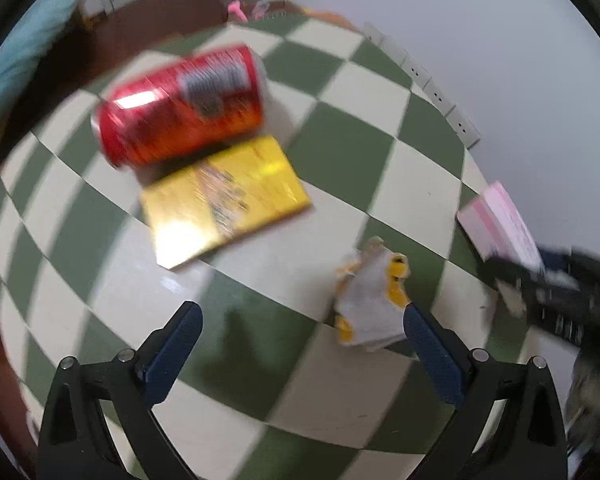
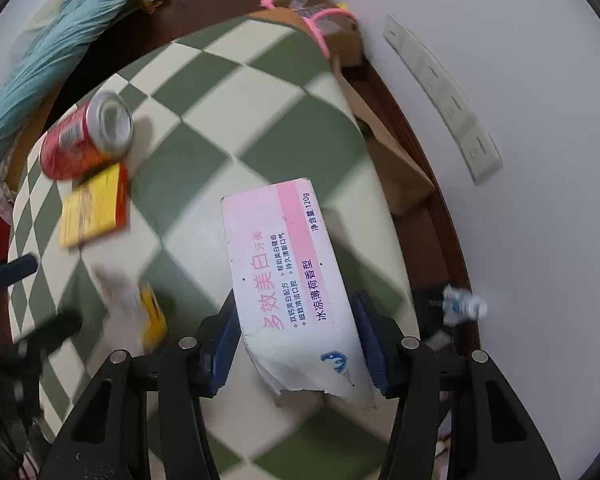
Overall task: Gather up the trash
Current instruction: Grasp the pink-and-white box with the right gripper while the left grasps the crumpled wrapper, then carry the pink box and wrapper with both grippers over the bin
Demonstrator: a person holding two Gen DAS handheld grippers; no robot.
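My right gripper (image 2: 296,336) is shut on a pink-and-white toothpaste box (image 2: 288,268) and holds it above the green-and-cream checkered table (image 2: 204,128). The box also shows at the right of the left wrist view (image 1: 496,220). My left gripper (image 1: 302,316) is open and empty over the table. A crumpled white-and-yellow wrapper (image 1: 372,300) lies against its right finger (image 1: 432,352); it also shows in the right wrist view (image 2: 140,304). A red can (image 1: 180,104) lies on its side beside a flat yellow box (image 1: 224,200). Both also show in the right wrist view: the can (image 2: 84,140), the yellow box (image 2: 96,208).
A white wall with a power strip (image 2: 444,96) runs along the table's far right. A cardboard box with a pink item (image 2: 324,20) sits at the far corner. A teal cushion (image 2: 48,48) lies beyond the left edge. A small crumpled blue-white scrap (image 2: 460,304) lies at the right edge.
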